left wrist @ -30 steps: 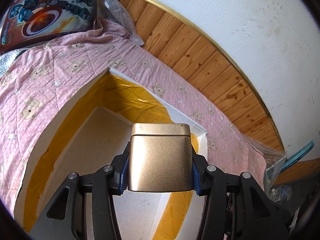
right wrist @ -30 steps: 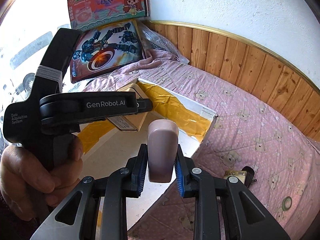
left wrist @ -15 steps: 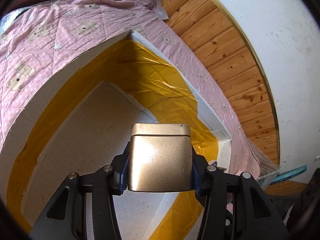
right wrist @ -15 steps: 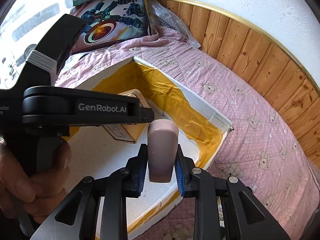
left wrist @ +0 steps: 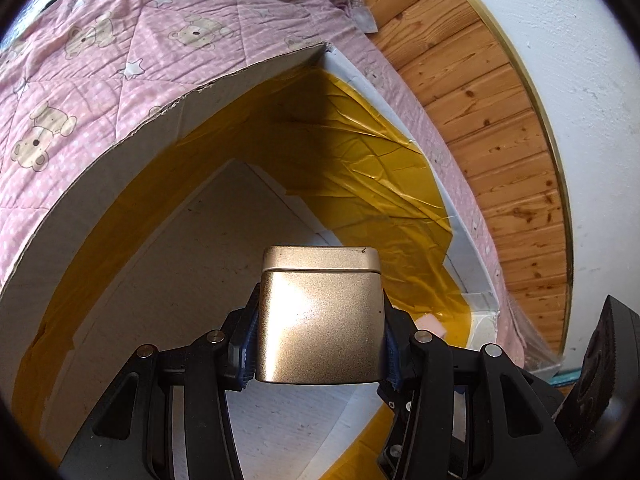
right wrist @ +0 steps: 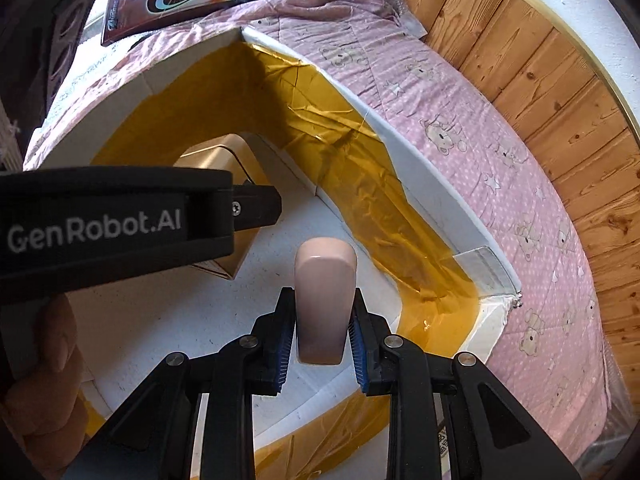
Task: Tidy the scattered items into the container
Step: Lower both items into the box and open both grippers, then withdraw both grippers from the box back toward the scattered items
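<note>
both loads are over the box but not yet set down: the left gripper [left wrist: 318,344] is clamped on a gold tin [left wrist: 320,316] low in the centre of its frame, and the right gripper [right wrist: 320,344] is clamped on a pale pink piece [right wrist: 325,300] at lower centre of its view. the white box [right wrist: 440,184] with yellow-taped walls looks otherwise bare inside, so releasing is what i judge remains. the floor is wide open, though the tin hangs near the pink piece, and the right wall's rim sits close to it at the frame's right.

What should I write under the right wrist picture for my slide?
Right gripper holds a pink block above the open white box, beside the left gripper's gold tin.
</note>
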`<move>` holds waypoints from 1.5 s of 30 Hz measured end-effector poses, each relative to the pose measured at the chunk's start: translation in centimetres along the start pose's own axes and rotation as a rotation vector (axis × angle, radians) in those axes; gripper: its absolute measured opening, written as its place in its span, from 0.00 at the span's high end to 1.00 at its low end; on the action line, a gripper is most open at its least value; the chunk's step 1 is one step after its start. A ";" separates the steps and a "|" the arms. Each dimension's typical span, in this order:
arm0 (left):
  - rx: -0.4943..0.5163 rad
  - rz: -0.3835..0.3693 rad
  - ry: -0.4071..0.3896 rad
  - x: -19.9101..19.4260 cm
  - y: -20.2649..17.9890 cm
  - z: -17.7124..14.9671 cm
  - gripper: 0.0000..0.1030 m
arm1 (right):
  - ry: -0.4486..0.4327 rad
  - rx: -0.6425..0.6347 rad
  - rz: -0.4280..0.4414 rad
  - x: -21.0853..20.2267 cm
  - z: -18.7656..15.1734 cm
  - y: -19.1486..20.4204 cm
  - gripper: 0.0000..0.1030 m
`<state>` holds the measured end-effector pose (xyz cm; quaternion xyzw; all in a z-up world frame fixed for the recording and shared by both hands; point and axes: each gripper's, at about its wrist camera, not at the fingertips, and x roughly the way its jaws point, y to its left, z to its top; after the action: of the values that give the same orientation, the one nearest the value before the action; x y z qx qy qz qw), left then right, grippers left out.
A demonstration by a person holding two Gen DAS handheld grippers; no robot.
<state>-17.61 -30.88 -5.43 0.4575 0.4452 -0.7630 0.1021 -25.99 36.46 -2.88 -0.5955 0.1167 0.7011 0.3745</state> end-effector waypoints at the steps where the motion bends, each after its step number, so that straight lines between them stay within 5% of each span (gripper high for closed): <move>1: -0.005 0.005 0.001 0.1 0.1 0.1 0.50 | 0.010 0.000 -0.005 0.3 0.1 -0.1 0.74; 22: 0.032 -0.007 0.017 -1.2 -1.0 -1.8 0.43 | -0.026 0.089 0.002 -2.9 -2.8 -0.5 0.70; 31: 0.189 0.017 -0.064 -4.3 -2.9 -4.8 0.43 | -0.159 0.161 0.064 -6.6 -6.6 0.1 0.70; 37: 0.315 0.031 -0.204 -8.2 -4.2 -8.0 0.43 | -0.324 0.180 0.087 -10.2 -10.9 1.2 0.70; 45: 0.425 -0.046 -0.298 -12.3 -4.7 -13.8 0.43 | -0.517 0.193 0.095 -14.3 -16.4 2.6 0.70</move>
<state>-4.97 -20.55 4.48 0.3409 0.2651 -0.9005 0.0510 -15.32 19.09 5.25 -0.3523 0.1115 0.8322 0.4135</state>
